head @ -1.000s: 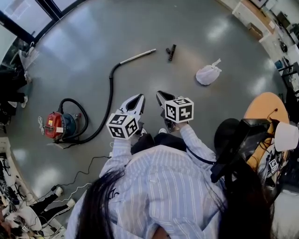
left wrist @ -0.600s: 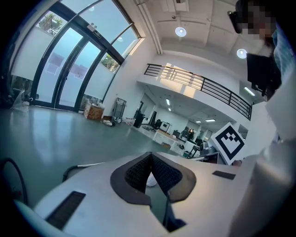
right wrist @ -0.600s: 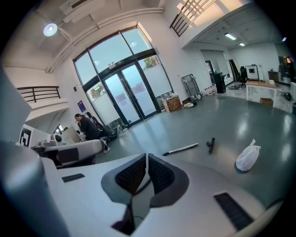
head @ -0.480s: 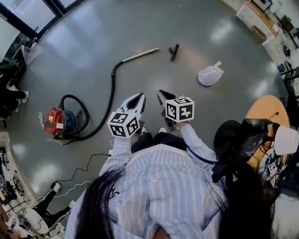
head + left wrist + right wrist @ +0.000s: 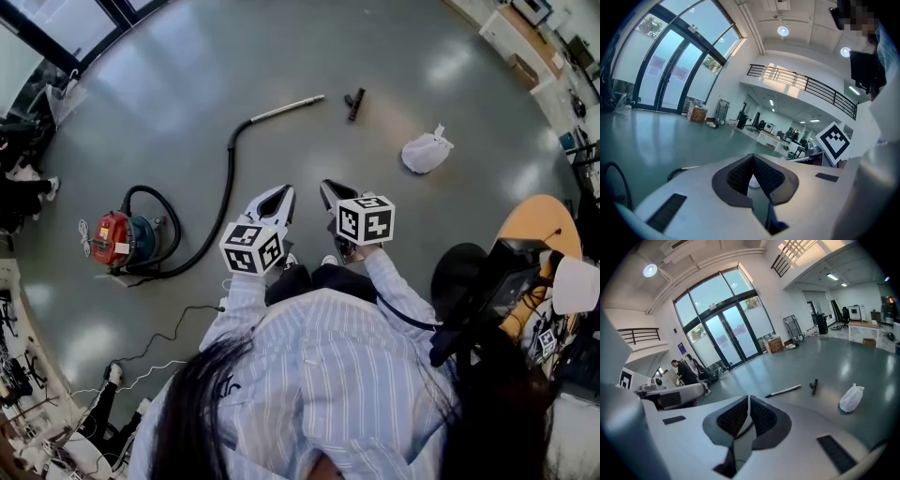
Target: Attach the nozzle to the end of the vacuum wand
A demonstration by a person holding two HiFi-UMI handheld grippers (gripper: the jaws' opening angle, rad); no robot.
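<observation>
A silver vacuum wand point(image 5: 287, 108) lies on the grey floor, joined to a black hose point(image 5: 223, 192) that runs to a red and blue vacuum cleaner point(image 5: 120, 240). The small black nozzle point(image 5: 354, 101) lies just right of the wand's free end, apart from it. In the right gripper view the wand point(image 5: 783, 391) and nozzle point(image 5: 814, 385) lie ahead. My left gripper point(image 5: 279, 197) and right gripper point(image 5: 329, 190) are held side by side near my body, well short of both. Each is shut with nothing between its jaws.
A white plastic bag point(image 5: 425, 151) lies on the floor right of the nozzle. A power cord point(image 5: 159, 352) trails at lower left. A round wooden table point(image 5: 536, 217) and a black chair point(image 5: 473, 281) stand at right. People stand near glass doors point(image 5: 686, 371).
The view has shifted slightly, so the wand, nozzle and bag sit a little further right and up. Both grippers stay shut and keep their place.
</observation>
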